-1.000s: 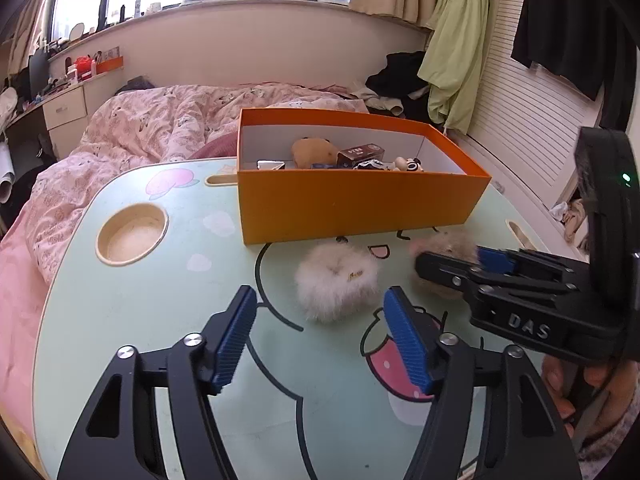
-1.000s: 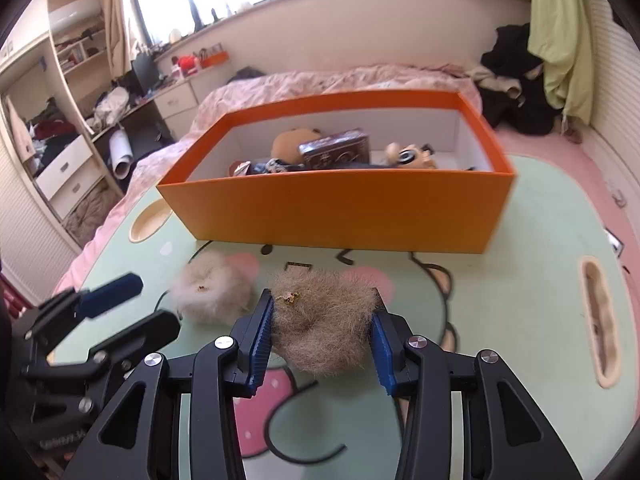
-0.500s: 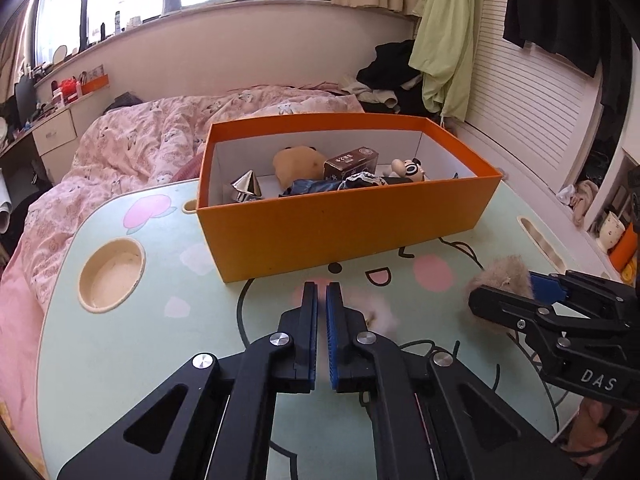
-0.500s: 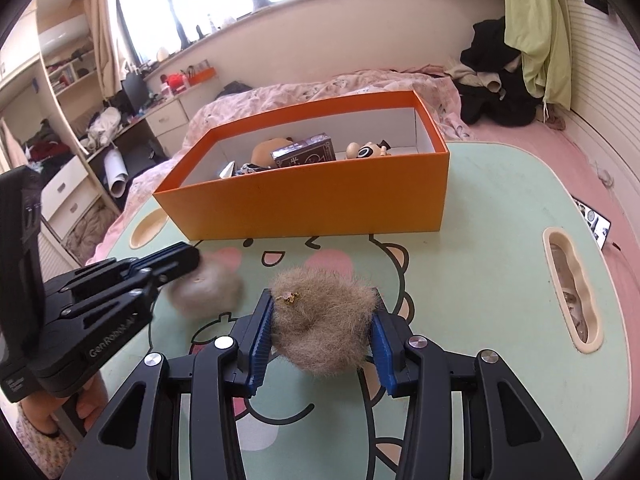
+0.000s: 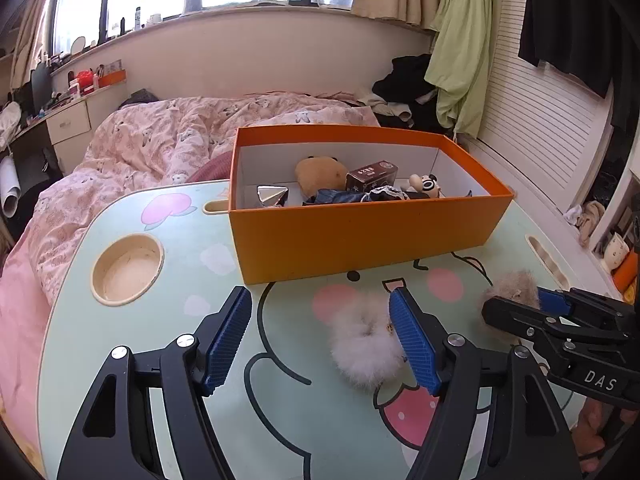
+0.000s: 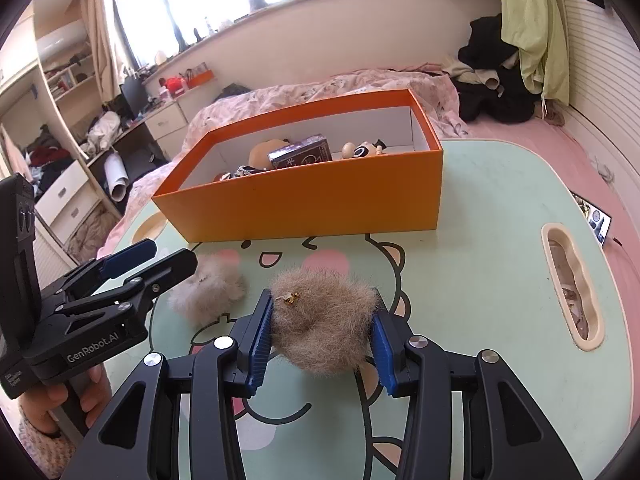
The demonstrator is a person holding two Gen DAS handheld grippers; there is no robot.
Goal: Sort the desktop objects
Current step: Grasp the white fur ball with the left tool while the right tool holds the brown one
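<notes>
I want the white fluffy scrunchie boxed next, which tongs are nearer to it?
Left. The left tongs are opening right at the white scrunchie, beside one pad; the right tongs grip the brown scrunchie alongside.

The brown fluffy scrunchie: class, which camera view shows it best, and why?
The right wrist view: the brown fluffy scrunchie fills the centre, pressed between the right tool's blue pads, its gold charm visible. The left wrist view shows only a fuzzy edge of it behind that tool's tip, far right.
</notes>
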